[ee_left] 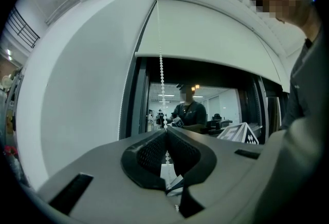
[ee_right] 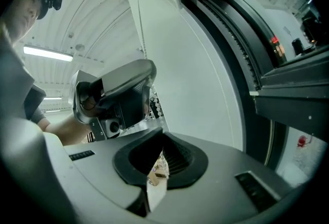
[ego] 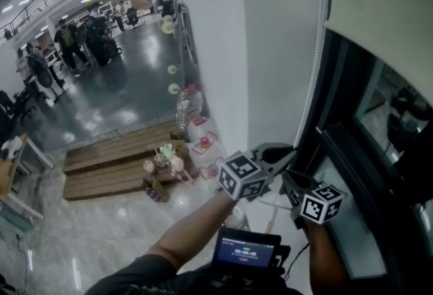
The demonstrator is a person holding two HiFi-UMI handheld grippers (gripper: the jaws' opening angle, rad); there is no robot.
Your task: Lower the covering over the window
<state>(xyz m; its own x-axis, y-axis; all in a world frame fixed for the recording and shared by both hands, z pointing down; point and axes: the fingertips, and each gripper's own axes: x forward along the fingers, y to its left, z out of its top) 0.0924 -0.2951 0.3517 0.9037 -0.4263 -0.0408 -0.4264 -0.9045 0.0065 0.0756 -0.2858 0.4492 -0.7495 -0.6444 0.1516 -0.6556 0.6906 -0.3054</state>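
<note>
- Left gripper (ee_left: 165,130) is clamped on the bead chain (ee_left: 162,76) — ribbed black pads meet around it, a grip for hauling downward.
- Right gripper (ee_right: 162,134), just beside and below the left, has its jaws together; the same chain looks pinched at its tips, likely sharing the pull.
- Roller blind (ee_left: 205,38) — smooth pale fabric with a straight hem — hangs well above both grippers, covering only the top of the dark window (ee_left: 216,110).
</note>
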